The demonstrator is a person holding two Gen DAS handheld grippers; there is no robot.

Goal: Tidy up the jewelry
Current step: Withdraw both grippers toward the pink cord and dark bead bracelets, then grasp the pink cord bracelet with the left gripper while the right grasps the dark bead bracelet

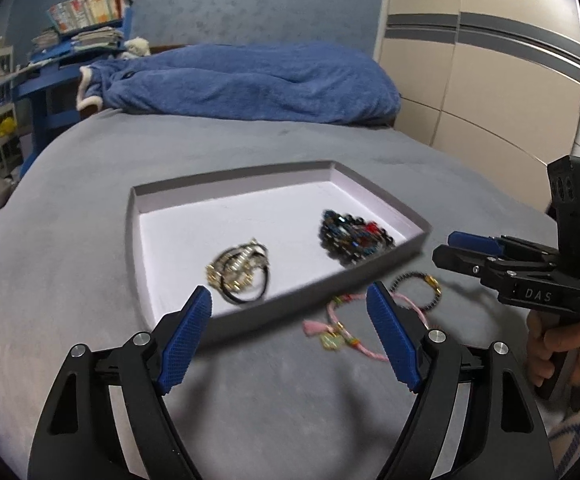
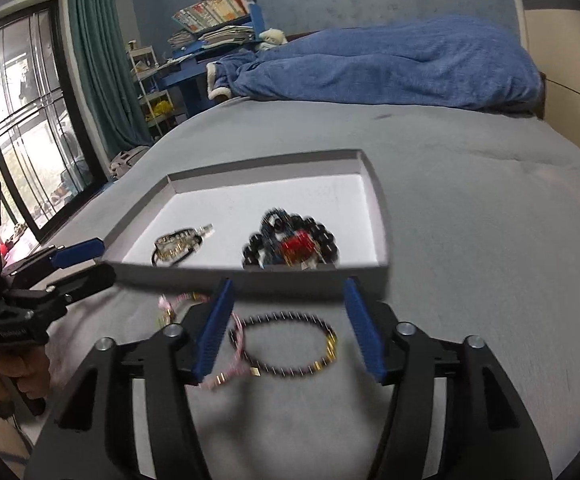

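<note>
A shallow grey box lid with a white floor (image 1: 170,248) (image 2: 374,204) lies on the grey bed. In it are a gold-and-black bracelet bundle (image 1: 239,276) (image 2: 178,245) and a dark beaded pile with red (image 1: 354,238) (image 2: 290,245). On the bed in front of the box lie a pink cord bracelet (image 1: 342,326) (image 2: 226,372) and a black bead bracelet with gold beads (image 1: 426,290) (image 2: 286,344). My left gripper (image 1: 290,340) is open and empty, over the box's near edge. My right gripper (image 2: 288,332) is open and empty, straddling the black bead bracelet; it also shows in the left wrist view (image 1: 456,246).
A blue blanket (image 1: 250,80) (image 2: 390,68) is heaped at the bed's far end. A wardrobe (image 1: 482,72) stands on the right. A blue shelf with books (image 1: 82,36) (image 2: 218,20) and a window with a green curtain (image 2: 30,120) are on the left.
</note>
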